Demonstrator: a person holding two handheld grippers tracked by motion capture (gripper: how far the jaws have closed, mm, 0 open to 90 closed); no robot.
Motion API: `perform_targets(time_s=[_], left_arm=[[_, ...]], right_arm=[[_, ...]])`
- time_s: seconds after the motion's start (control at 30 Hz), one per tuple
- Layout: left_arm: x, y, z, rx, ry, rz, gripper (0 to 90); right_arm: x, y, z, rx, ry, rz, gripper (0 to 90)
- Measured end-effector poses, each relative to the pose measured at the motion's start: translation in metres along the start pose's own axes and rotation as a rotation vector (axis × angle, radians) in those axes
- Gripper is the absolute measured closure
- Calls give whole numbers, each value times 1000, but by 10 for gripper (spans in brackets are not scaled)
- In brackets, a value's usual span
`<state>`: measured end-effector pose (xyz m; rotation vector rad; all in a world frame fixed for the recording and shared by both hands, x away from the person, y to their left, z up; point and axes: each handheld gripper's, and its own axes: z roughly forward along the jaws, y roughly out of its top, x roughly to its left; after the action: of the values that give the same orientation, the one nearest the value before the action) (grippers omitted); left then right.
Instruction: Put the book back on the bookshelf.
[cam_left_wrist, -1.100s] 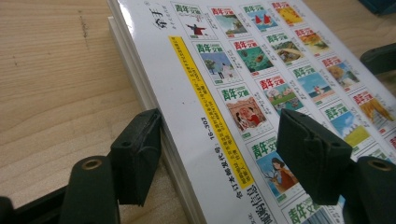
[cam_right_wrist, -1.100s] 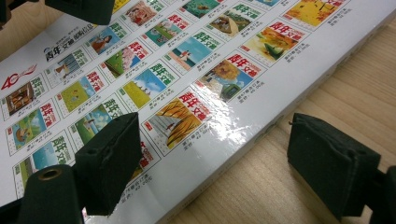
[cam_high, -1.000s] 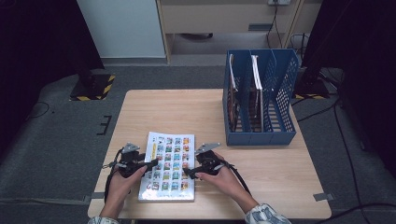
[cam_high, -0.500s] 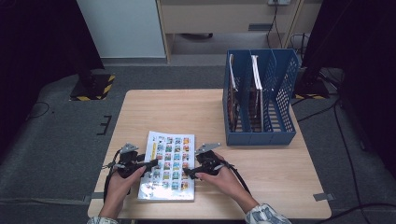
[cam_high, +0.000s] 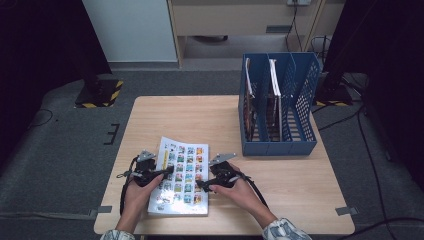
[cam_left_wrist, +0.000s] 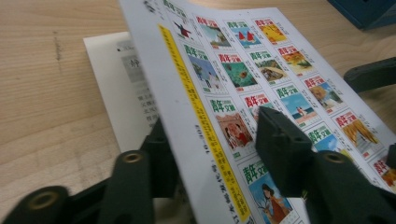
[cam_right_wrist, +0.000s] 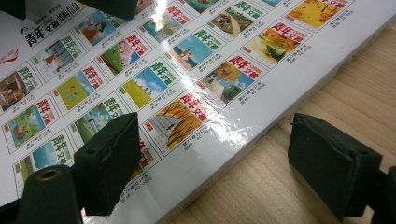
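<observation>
A magazine (cam_high: 182, 175) whose cover (cam_left_wrist: 243, 70) is a grid of small coloured pictures lies on the wooden table (cam_high: 190, 120) near its front edge. My left gripper (cam_high: 167, 172) is at its left edge. One jaw is under the lifted cover and the other above it (cam_left_wrist: 217, 149). The jaws have just been closing with the cover between them, and a gap still shows. A white inner page (cam_left_wrist: 121, 84) shows beneath. My right gripper (cam_high: 202, 184) stands open astride the magazine's right edge (cam_right_wrist: 222, 158), one jaw over the cover (cam_right_wrist: 187, 70), the other over bare wood.
A blue three-slot file holder (cam_high: 280, 105) stands at the table's back right, with books upright in its left and middle slots. Bare wood lies between it and the magazine. Dark floor and cables surround the table.
The left gripper's jaws have narrowed around the cover's left edge, and it sits slightly closer to the magazine. The right hand has stayed put.
</observation>
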<state>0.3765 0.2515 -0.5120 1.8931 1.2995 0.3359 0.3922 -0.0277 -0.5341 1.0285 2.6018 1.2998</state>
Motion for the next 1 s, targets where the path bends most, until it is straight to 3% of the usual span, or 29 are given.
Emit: perform_targets(time_s=[0.07, 0.17, 0.33, 0.43, 0.47, 0.53, 0.57, 0.6, 0.67, 0.77, 1.0], left_arm=[[-1, 0, -1, -14, 22, -3, 612], [-4, -1, -6, -74, 17, -14, 758], [-12, 0, -11, -119, 26, 19, 818], [-19, 3, -17, -159, 27, 53, 831], [-25, 5, -20, -180, 34, 90, 834], [-27, 6, -22, -186, 34, 104, 837], [-33, 8, -26, -206, 33, 141, 837], [-33, 8, -26, -206, 33, 141, 838], [-40, 10, -31, -226, 40, 184, 840], [-44, 12, -37, -255, 41, 206, 840], [-44, 13, -45, -302, 24, 202, 841]], right_arm=[[0, 0, 0, 0, -1, 1, 172], [1, 0, 1, 2, -2, -6, 152], [2, 1, 2, 10, -4, -7, 124], [1, 1, 2, 13, -1, -28, 111], [1, 1, 2, 15, 0, -27, 109], [1, 1, 2, 18, 2, -29, 109], [1, 2, 1, 24, 7, -24, 109], [1, 2, 1, 24, 7, -24, 109], [1, 2, 2, 25, 15, -24, 107], [0, 3, 2, 23, 35, -10, 106], [0, 5, 4, 12, 83, 14, 105]])
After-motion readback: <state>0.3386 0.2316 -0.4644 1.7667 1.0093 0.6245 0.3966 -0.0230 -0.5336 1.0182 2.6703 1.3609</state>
